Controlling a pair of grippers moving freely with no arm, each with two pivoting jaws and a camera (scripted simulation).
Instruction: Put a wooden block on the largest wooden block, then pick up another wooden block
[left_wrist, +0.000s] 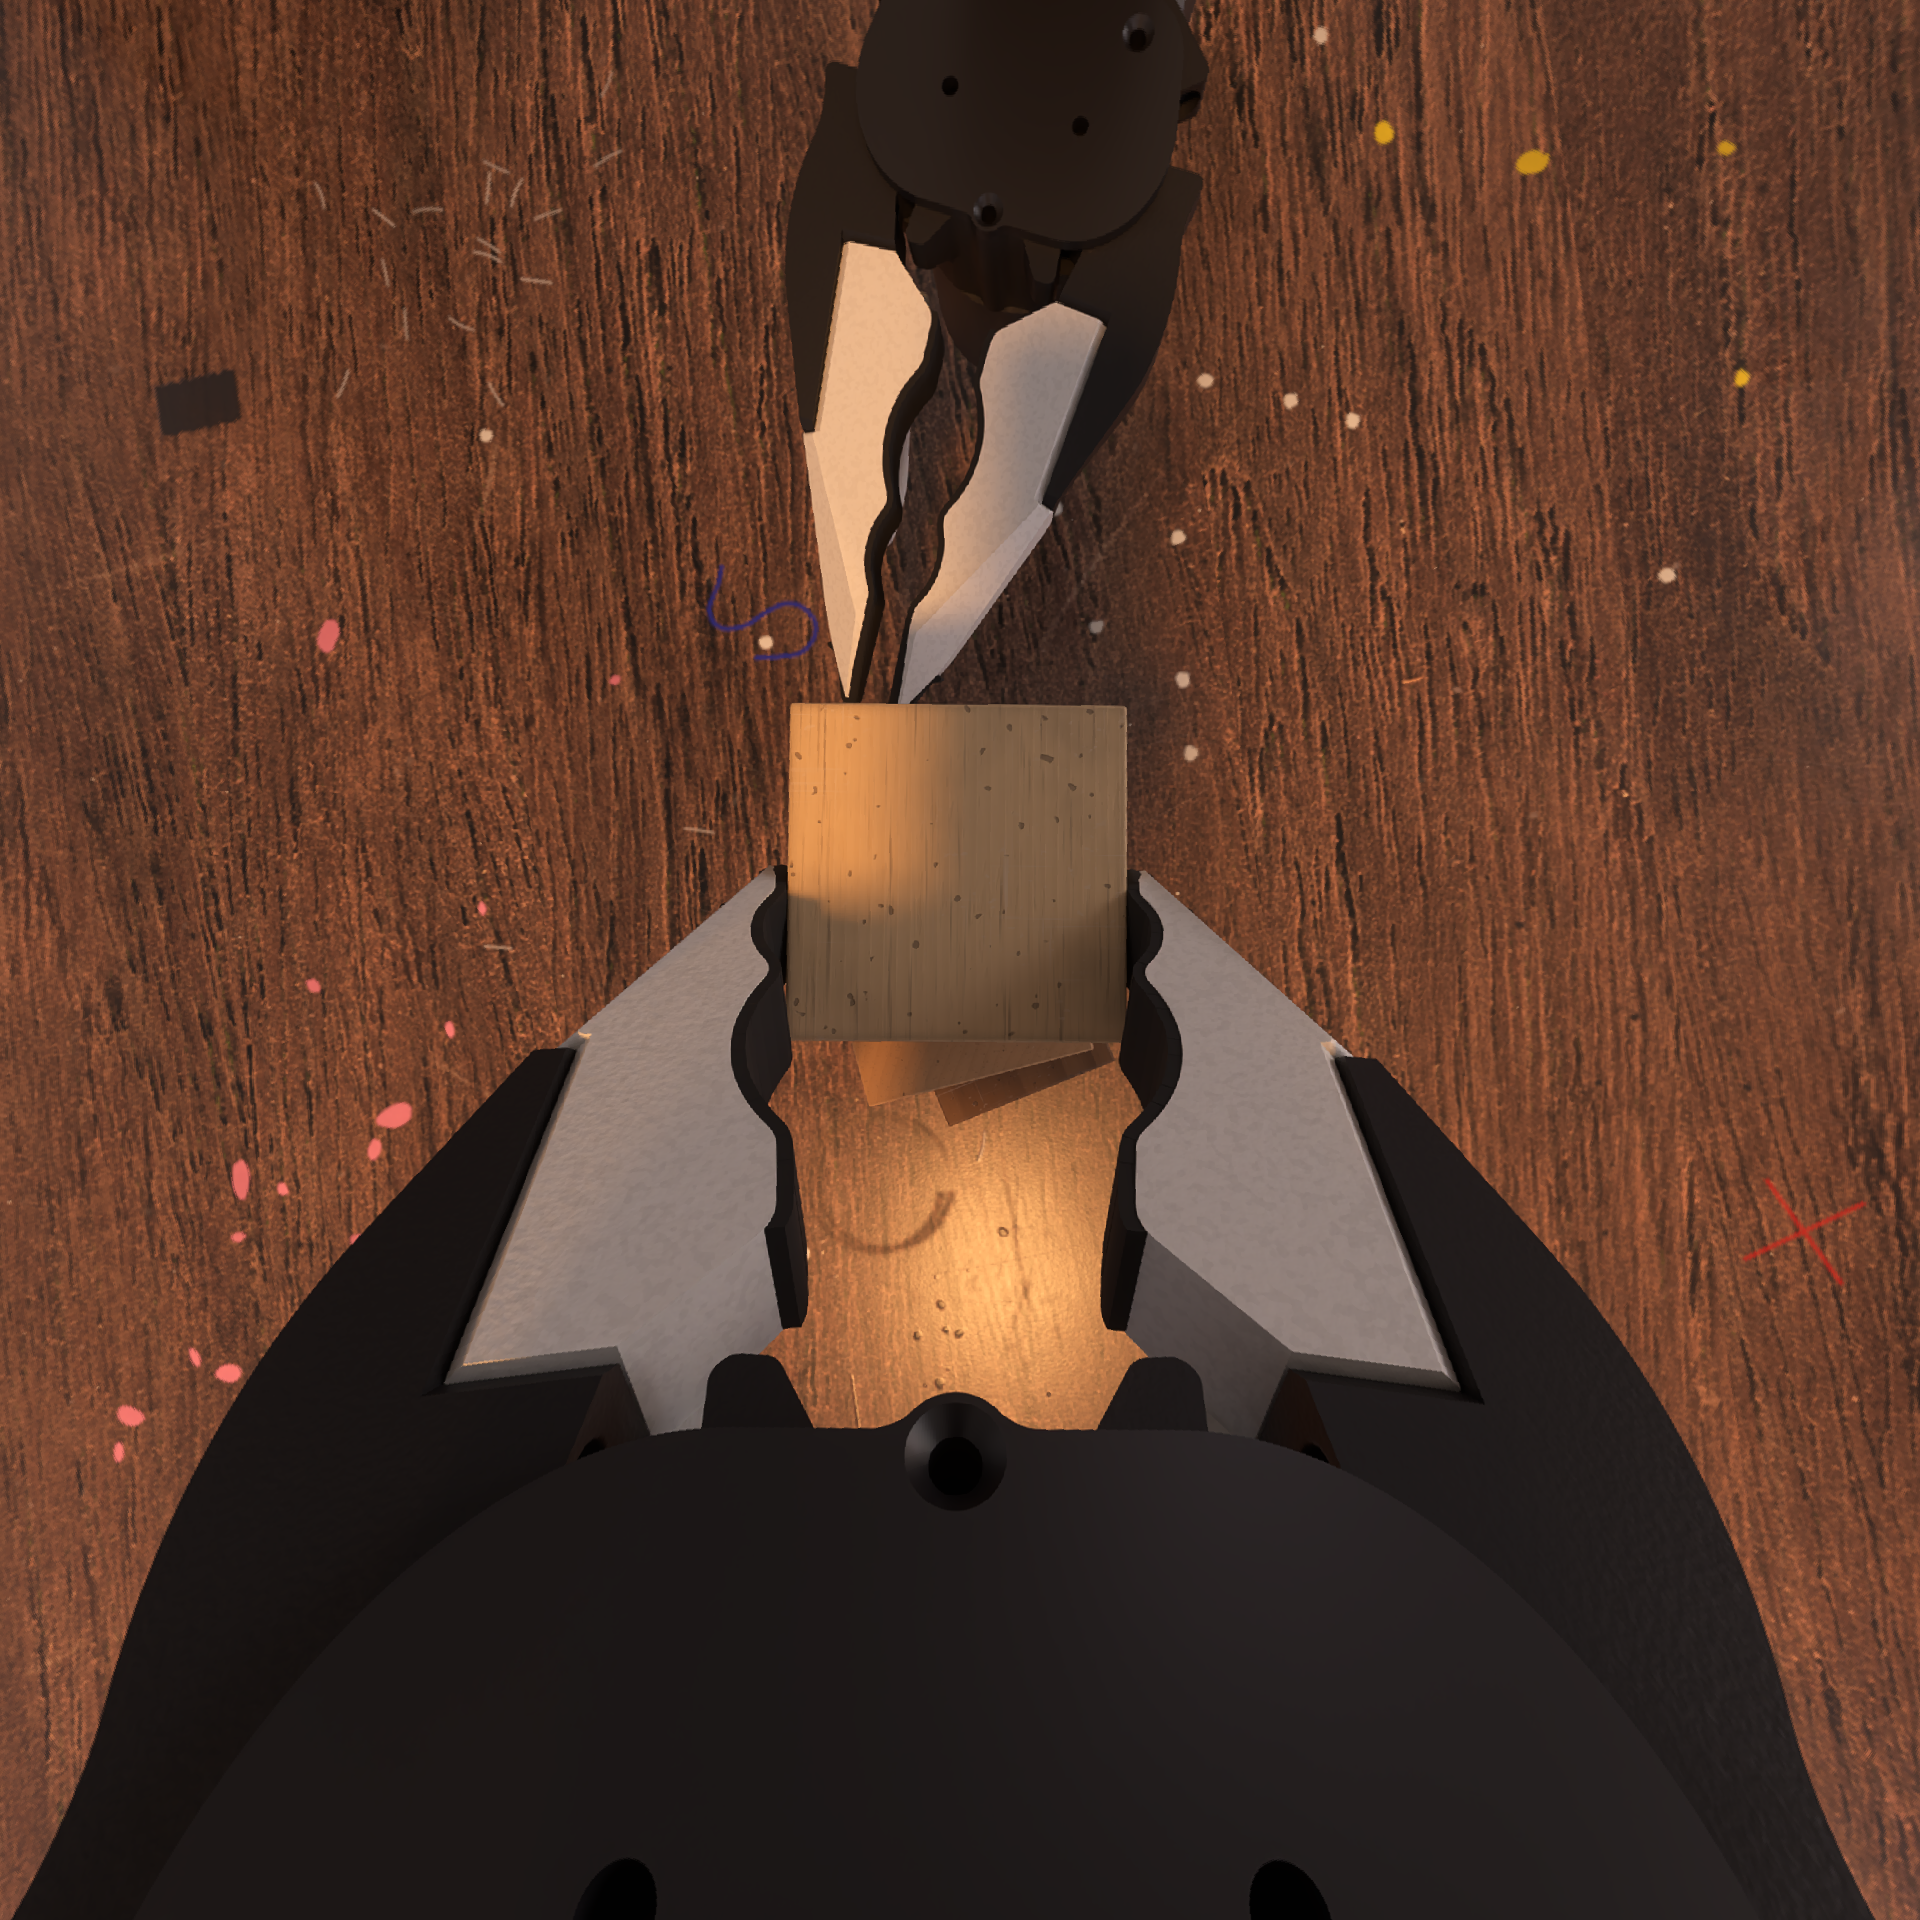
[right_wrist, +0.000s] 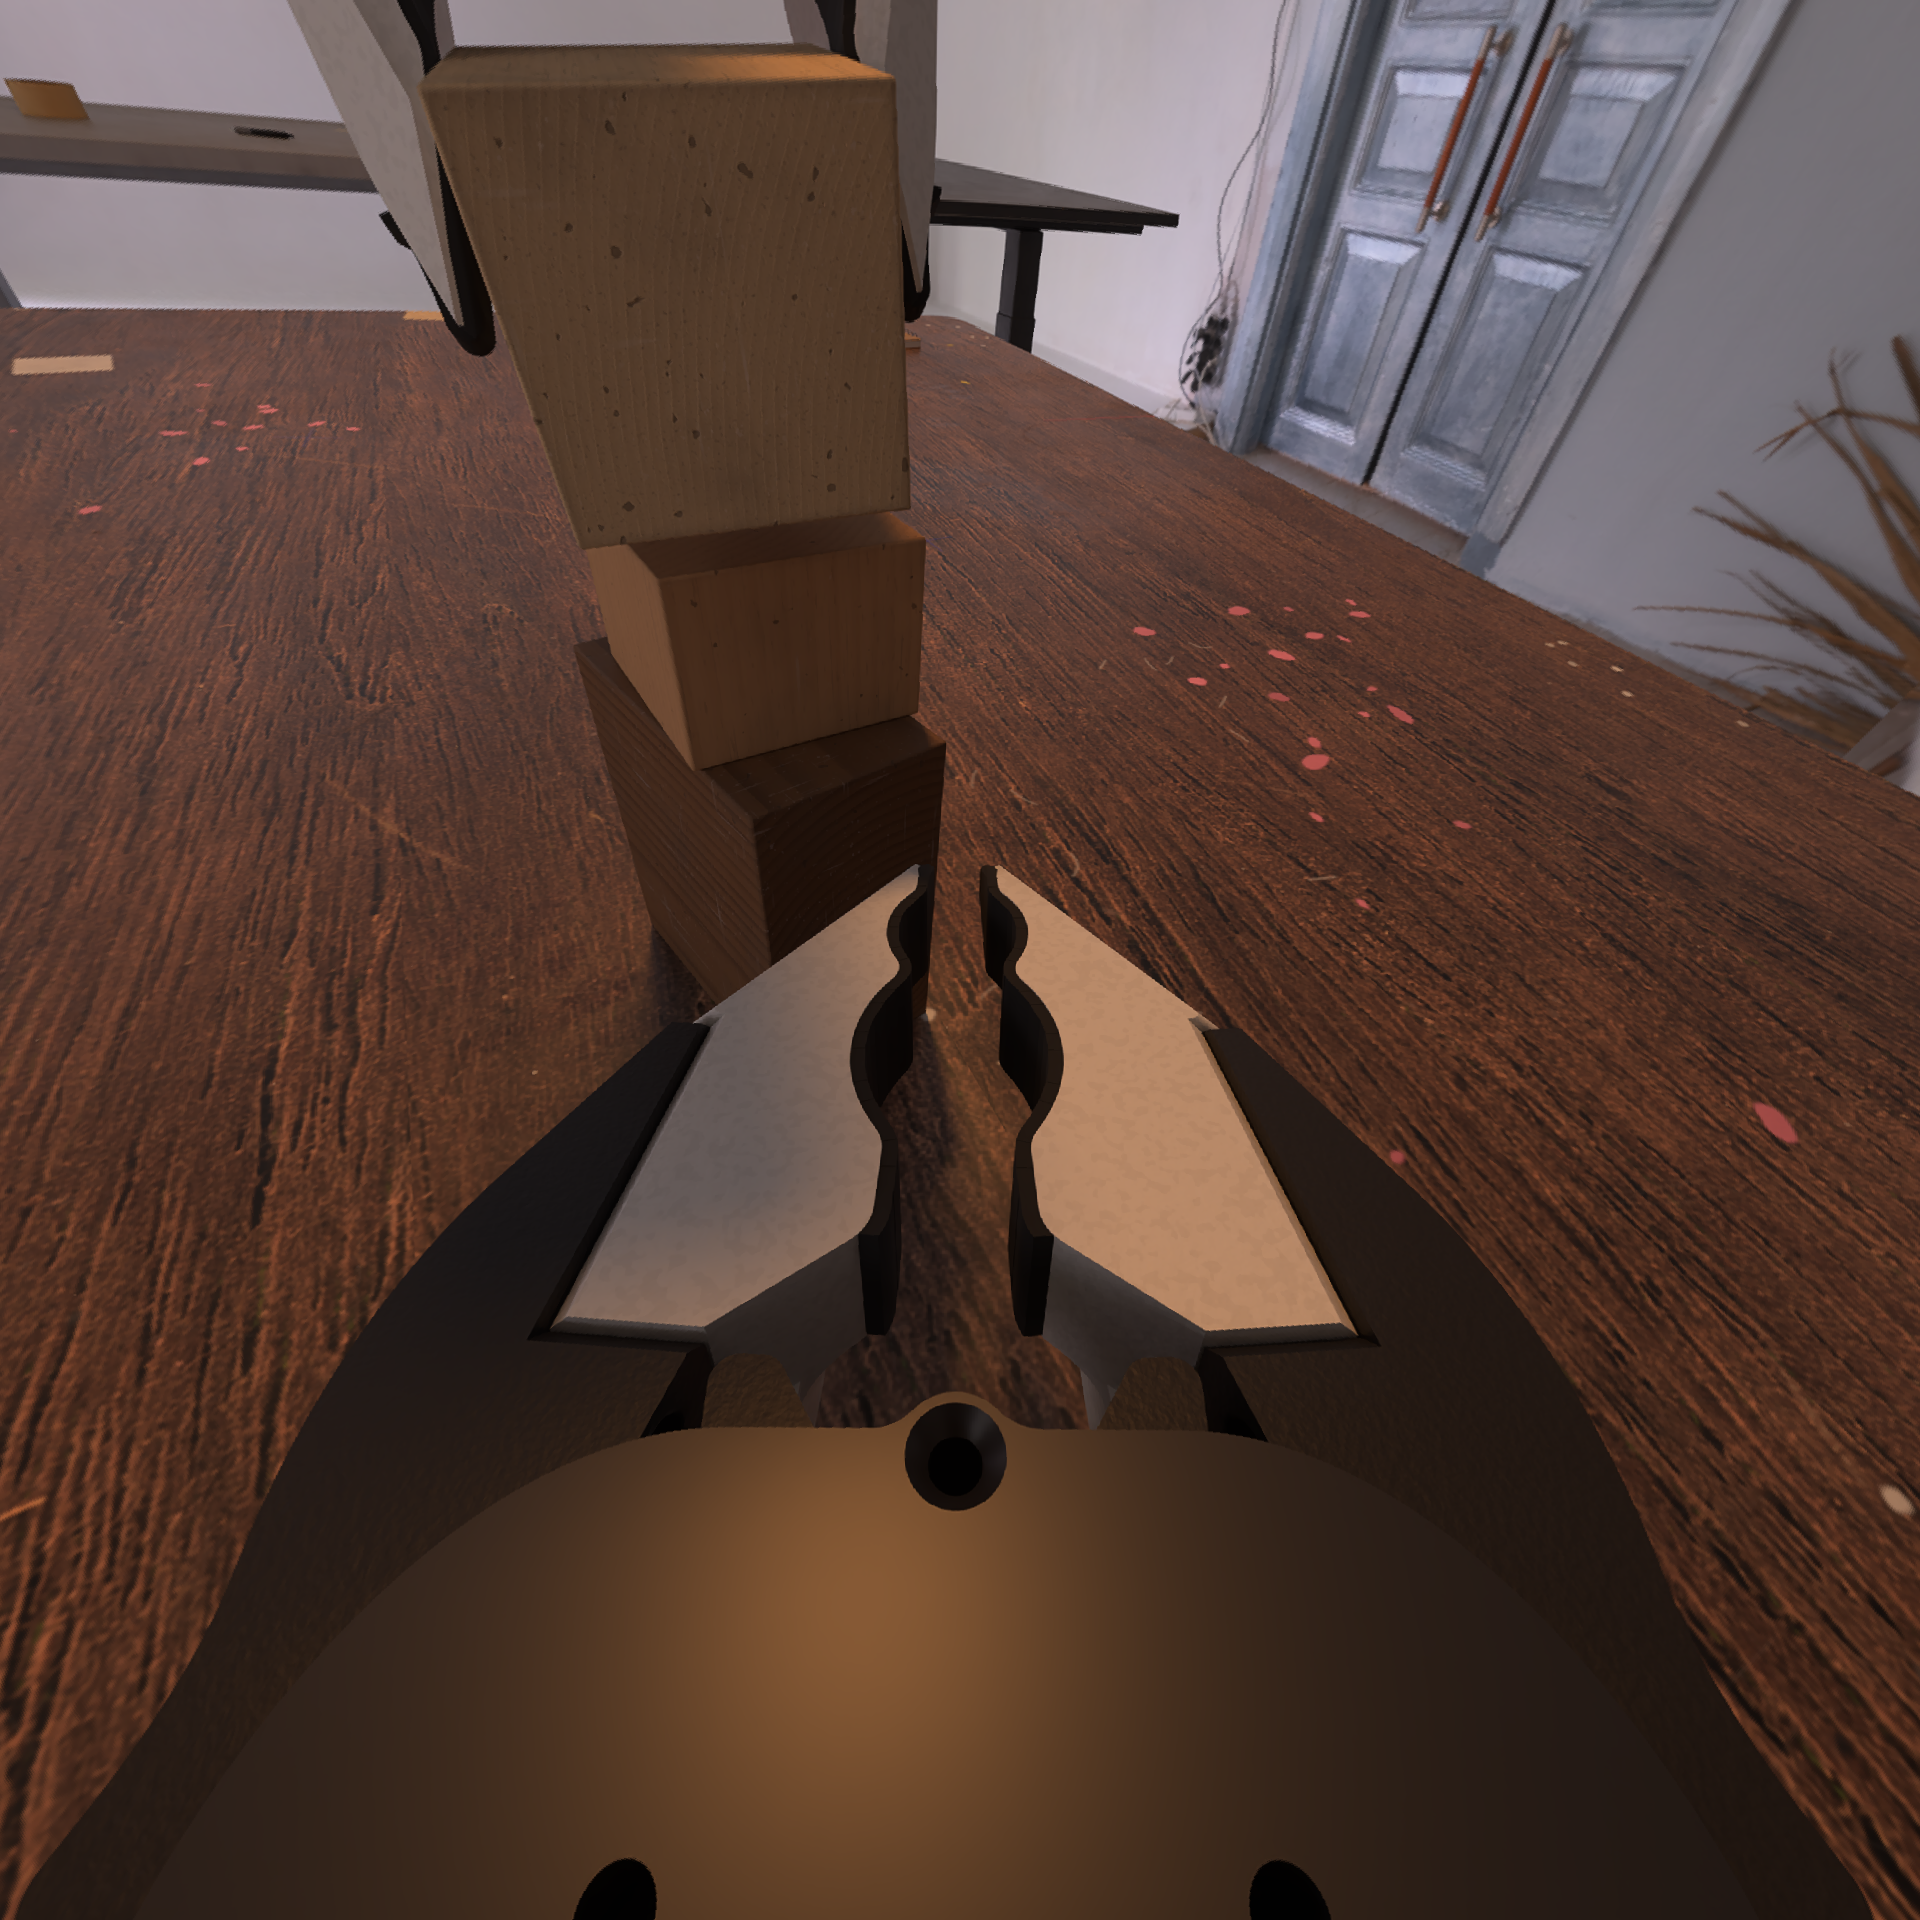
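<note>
In the left wrist view, looking straight down, my left gripper (left_wrist: 956, 878) is shut on a light speckled wooden block (left_wrist: 956, 810), its pads pressed to two opposite sides. The right wrist view shows this block (right_wrist: 696, 301) on top of a stack, over a mid-brown block (right_wrist: 800, 634) that sits on a larger dark brown block (right_wrist: 831, 821). I cannot tell whether the light block rests on the mid-brown one or hangs just above it. The left gripper's fingers (right_wrist: 405, 135) reach down from above. My right gripper (right_wrist: 956, 883) is shut and empty, low over the table beside the dark block; it also shows in the left wrist view (left_wrist: 873, 691).
The dark wooden table (right_wrist: 312, 935) has paint specks, and its edge runs along the right. Beyond it stand blue-grey doors (right_wrist: 1455, 239), a dry plant (right_wrist: 1829, 623) and other desks (right_wrist: 1039, 208).
</note>
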